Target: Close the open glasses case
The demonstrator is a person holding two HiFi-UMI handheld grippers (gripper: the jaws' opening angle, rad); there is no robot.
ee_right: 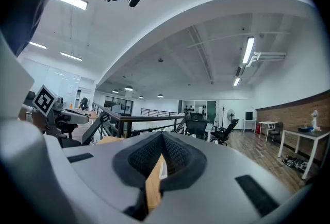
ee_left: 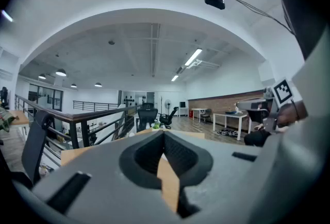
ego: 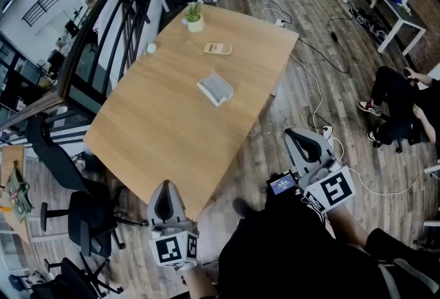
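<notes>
Two shut tools (ego: pixel 165 186) (ego: pixel 291 133), glasses case (ego: pixel 215 88) plain overhead

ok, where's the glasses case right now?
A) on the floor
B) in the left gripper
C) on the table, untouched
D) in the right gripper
C: the case lies open on the table, while the left gripper and right gripper are both shut, empty and well short of it.
</notes>
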